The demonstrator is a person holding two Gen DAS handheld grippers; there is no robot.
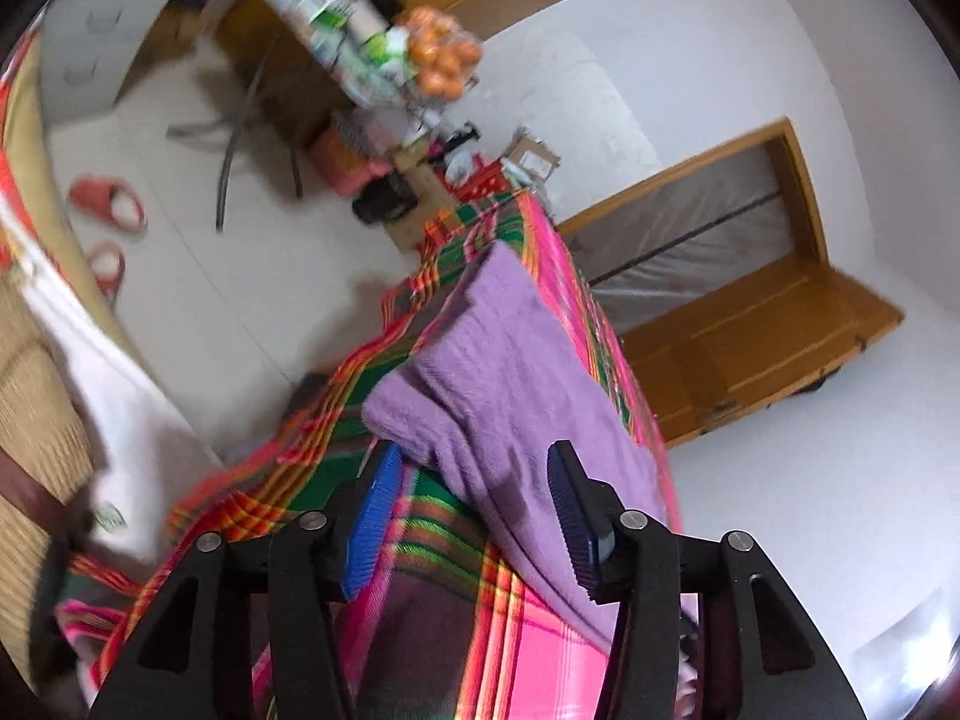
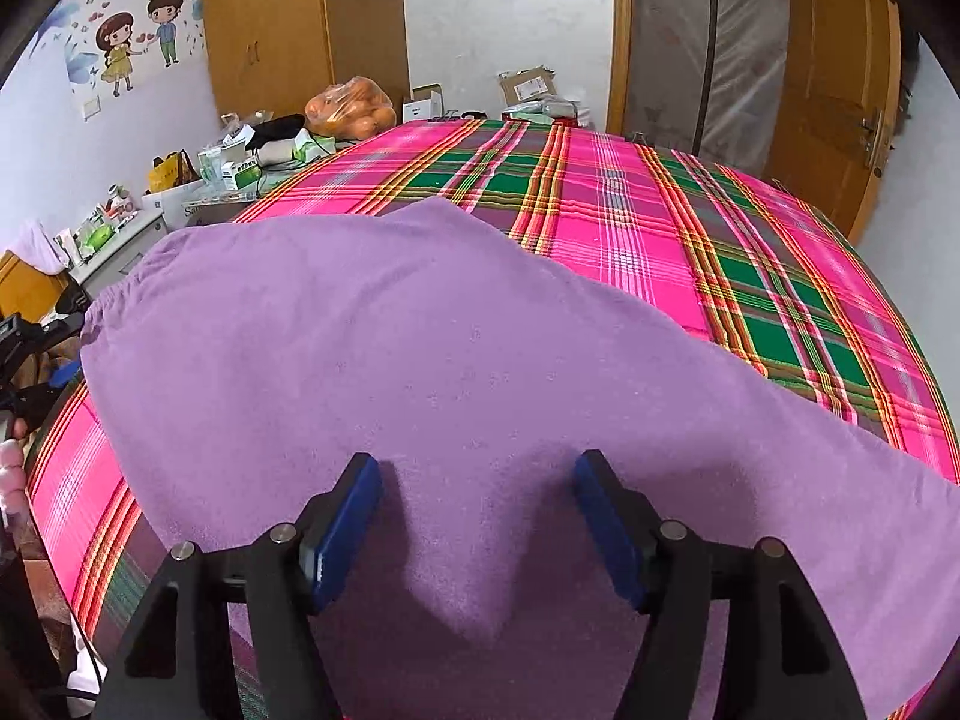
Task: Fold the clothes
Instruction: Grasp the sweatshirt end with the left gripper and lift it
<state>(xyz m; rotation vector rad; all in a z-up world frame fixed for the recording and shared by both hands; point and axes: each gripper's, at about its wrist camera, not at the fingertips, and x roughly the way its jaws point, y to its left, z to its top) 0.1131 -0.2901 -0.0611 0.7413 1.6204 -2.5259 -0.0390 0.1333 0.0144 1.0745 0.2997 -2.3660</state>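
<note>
Wall sticker (image 2: 135,30): small lettering at its top, too small to read.
White box (image 2: 180,204): letters "Sa" on its front, the rest hidden.
Left wrist view: nothing legible, blurred.

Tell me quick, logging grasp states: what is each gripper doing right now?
Left gripper: open, jaws apart at the edge of the purple garment, holding nothing.
Right gripper: open over the same garment, holding nothing.

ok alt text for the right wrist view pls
An open right gripper hovers over a purple fleece garment spread flat on a bed with a pink and green plaid sheet. Behind are wooden wardrobes and a cluttered desk.
</note>
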